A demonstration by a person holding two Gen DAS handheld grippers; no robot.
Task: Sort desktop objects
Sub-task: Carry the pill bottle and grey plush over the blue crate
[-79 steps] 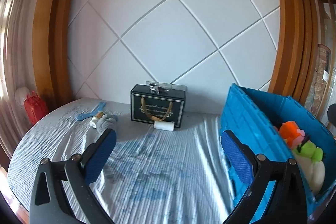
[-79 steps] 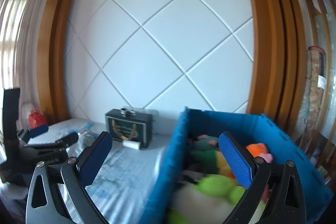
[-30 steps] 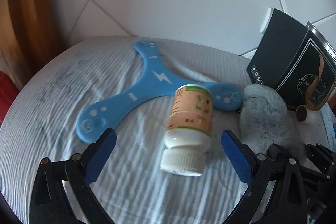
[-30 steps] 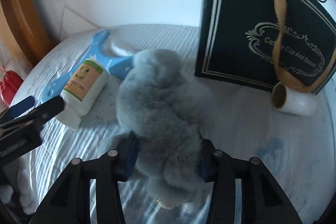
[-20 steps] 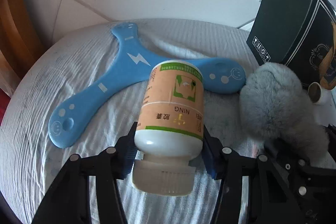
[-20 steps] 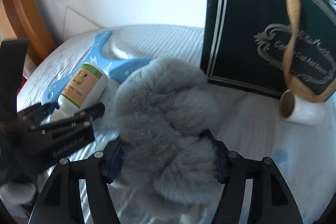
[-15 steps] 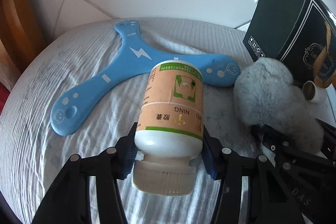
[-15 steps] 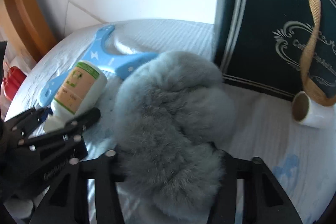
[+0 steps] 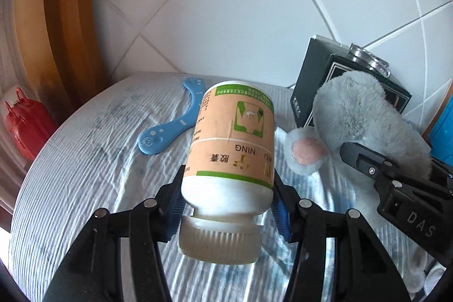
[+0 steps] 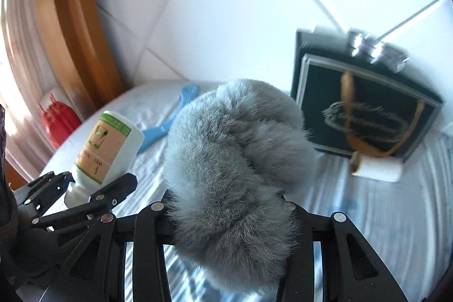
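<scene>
We see the left gripper (image 9: pixel 228 205) clenched on a white plastic bottle with a tan and green label (image 9: pixel 230 157), held cap-first above the white ribbed cloth (image 9: pixel 85 174). The right gripper (image 10: pixel 226 212), whose jaws have just been closing, squeezes a fluffy grey plush toy (image 10: pixel 235 160), also lifted, beside a black gift box (image 10: pixel 365 106) and a blue three-armed plastic boomerang (image 9: pixel 172 126).

A white wall (image 9: pixel 240 13) crossed by diagonal grooves stands behind the tabletop (image 9: pixel 85 160), which wears a pale, wrinkled cloth. A curved wooden frame (image 9: pixel 68 19) rises at left, daylight beside it.
</scene>
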